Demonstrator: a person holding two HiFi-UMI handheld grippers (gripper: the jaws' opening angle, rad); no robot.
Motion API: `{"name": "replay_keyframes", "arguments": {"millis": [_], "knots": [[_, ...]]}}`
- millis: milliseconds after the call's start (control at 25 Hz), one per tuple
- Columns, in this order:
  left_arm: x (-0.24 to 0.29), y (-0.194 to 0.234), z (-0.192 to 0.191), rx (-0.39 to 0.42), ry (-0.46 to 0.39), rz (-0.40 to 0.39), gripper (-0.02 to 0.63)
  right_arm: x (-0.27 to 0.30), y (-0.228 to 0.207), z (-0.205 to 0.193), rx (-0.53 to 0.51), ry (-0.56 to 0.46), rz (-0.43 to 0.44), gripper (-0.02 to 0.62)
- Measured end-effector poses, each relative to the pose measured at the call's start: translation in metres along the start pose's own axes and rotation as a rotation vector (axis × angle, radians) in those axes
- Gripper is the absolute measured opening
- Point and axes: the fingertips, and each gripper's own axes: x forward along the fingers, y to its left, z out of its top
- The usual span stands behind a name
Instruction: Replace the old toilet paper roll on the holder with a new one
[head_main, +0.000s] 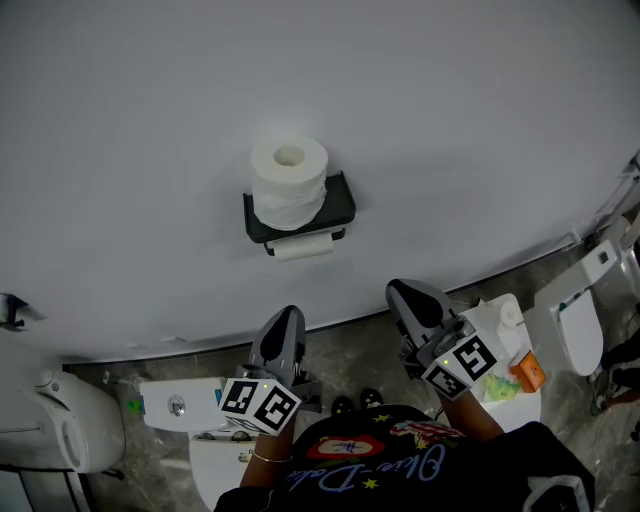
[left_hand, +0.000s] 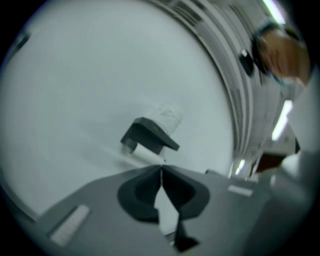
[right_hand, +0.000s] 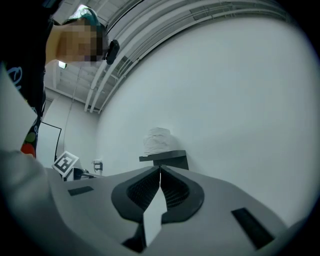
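You are holding the left gripper (head_main: 289, 320) with its jaws clenched on nothing. In the left gripper view the two pads are meeting in one thin line. The holder (head_main: 343, 203) is sitting on the wall ahead of the tips and a little to their right, well apart from them. I think you are keeping the jaws together because there is nothing within reach to take yet.

Between the two grippers and ahead of both, the new roll (head_main: 289, 182) is standing upright on the top shelf of the holder. It is probably waiting there so it is close at hand. The old roll (head_main: 301, 248), thin and looking nearly used up, is lying across the bar just under that shelf. It is occupying the place the new one needs, so it should come off first.

The right gripper (head_main: 407, 297) is also pressed shut and empty. From its jaws the holder is lying straight ahead, well apart. You are flanking the holder from both sides, maybe so that one gripper takes the old roll and the other the new one, but both jaws need to open first.
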Motion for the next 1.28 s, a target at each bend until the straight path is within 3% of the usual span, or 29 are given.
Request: {"name": "replay_keyframes", "arguments": {"millis": [40, 120, 160, 240, 440, 640, 840, 920, 1000, 1280], "knots": [[0.007, 0.001, 0.000, -0.167, -0.033, -0.038, 0.003, 0.001, -0.002, -0.001, 0.006, 0.002, 0.002, 0.014], [0.022, 0.002, 0.002, -0.466, -0.106, -0.111, 0.129, 0.001, -0.004, -0.001, 0.008, 0.001, 0.004, 0.014], [0.032, 0.002, 0.005, -0.570, -0.138, -0.143, 0.168, 0.000, -0.005, 0.000, 0.005, 0.000, 0.003, 0.014], [0.050, 0.006, 0.007, -0.677, -0.178, -0.164, 0.208, -0.002, -0.007, 0.001, -0.002, 0.000, 0.000, 0.014], [0.083, 0.040, -0.001, -0.763, -0.208, -0.067, 0.271, -0.012, -0.015, 0.004, -0.013, 0.004, -0.032, 0.014], [0.098, 0.057, 0.005, -0.845, -0.283, -0.044, 0.282, -0.025, -0.028, 0.006, -0.022, 0.004, -0.076, 0.014], [0.114, 0.059, 0.006, -0.861, -0.296, -0.063, 0.277, -0.032, -0.035, 0.007, -0.022, -0.001, -0.106, 0.014], [0.115, 0.055, 0.007, -0.835, -0.302, -0.072, 0.253, -0.034, -0.038, 0.006, -0.022, -0.001, -0.118, 0.014], [0.115, 0.051, 0.010, -0.789, -0.310, -0.079, 0.179, -0.035, -0.041, 0.006, -0.023, 0.001, -0.124, 0.014], [0.129, 0.036, 0.005, -0.783, -0.292, -0.108, 0.170, -0.037, -0.048, 0.006, -0.026, 0.003, -0.132, 0.014]]}}
